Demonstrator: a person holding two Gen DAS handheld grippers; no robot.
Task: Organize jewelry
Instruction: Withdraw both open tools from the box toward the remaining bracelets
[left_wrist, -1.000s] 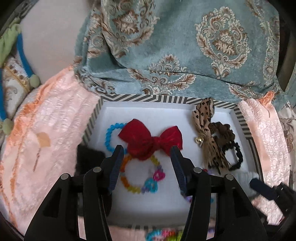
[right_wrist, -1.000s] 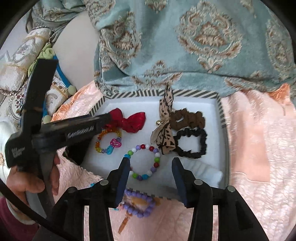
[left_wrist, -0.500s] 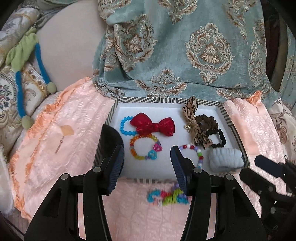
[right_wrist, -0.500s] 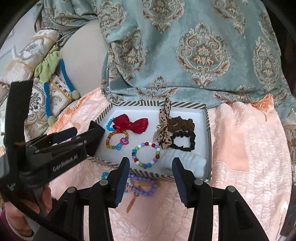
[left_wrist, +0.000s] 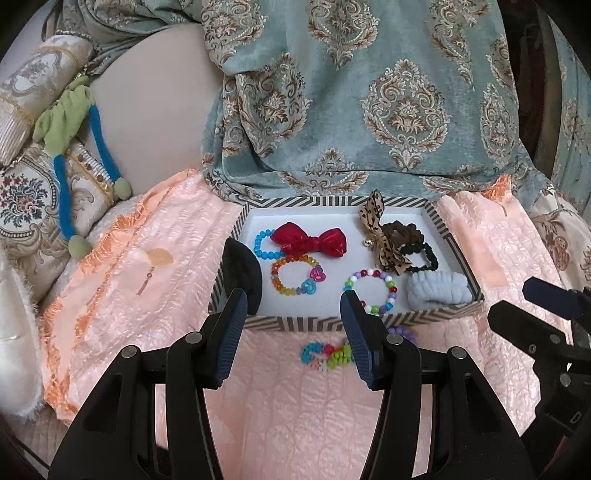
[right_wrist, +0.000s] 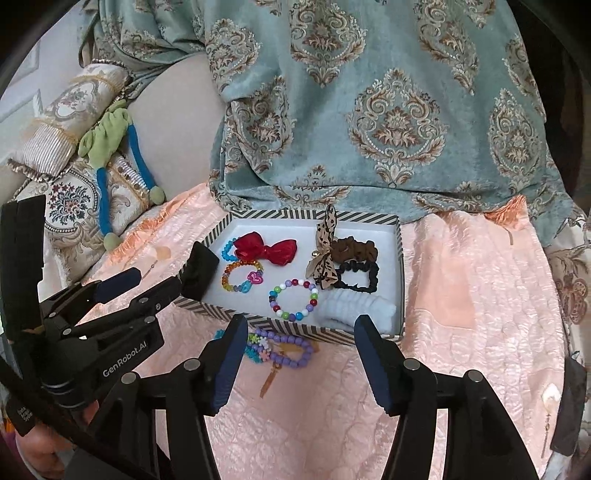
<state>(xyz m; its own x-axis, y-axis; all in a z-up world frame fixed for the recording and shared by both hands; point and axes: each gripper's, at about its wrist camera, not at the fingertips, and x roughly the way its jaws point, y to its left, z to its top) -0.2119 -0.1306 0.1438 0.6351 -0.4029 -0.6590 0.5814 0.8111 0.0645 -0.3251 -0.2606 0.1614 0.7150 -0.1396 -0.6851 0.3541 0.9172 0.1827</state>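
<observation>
Right wrist view: both tools hang back from the striped tray (right_wrist: 400, 258), which sits on a pink quilted spread near its back edge, against a blue patterned throw. To me this is the pause between placements, with two pieces not yet stowed.

At the left, the left tool (right_wrist: 144, 283) has its jaws parted with nothing between them, its tips beside the tray's left wall, where a black pad (right_wrist: 197, 271) leans. The right tool (right_wrist: 301, 345) hovers over the spread in front of the tray; its jaws are opening and grip nothing.

Inside the tray, from the left: a blue bead bracelet (right_wrist: 226, 250) half under a red bow (right_wrist: 266, 249), a rainbow bracelet with heart charms (right_wrist: 242, 277) in front of them, a white and coloured bead bracelet (right_wrist: 293, 300) in the middle, then a spotted tan bow (right_wrist: 325, 254), a brown scrunchie (right_wrist: 354, 248) behind a black scrunchie (right_wrist: 360, 277), and a pale blue band (right_wrist: 360, 308) in the front right corner.

Still outside, just in front of the tray's front wall, lie a multicoloured flower bracelet (right_wrist: 256, 349) and a purple bead bracelet (right_wrist: 291, 350), touching each other. The next move, I judge, is for the right tool to come down on the purple loop alone, pinching one strand and lifting it over the wall into the free space at the middle front.
</observation>
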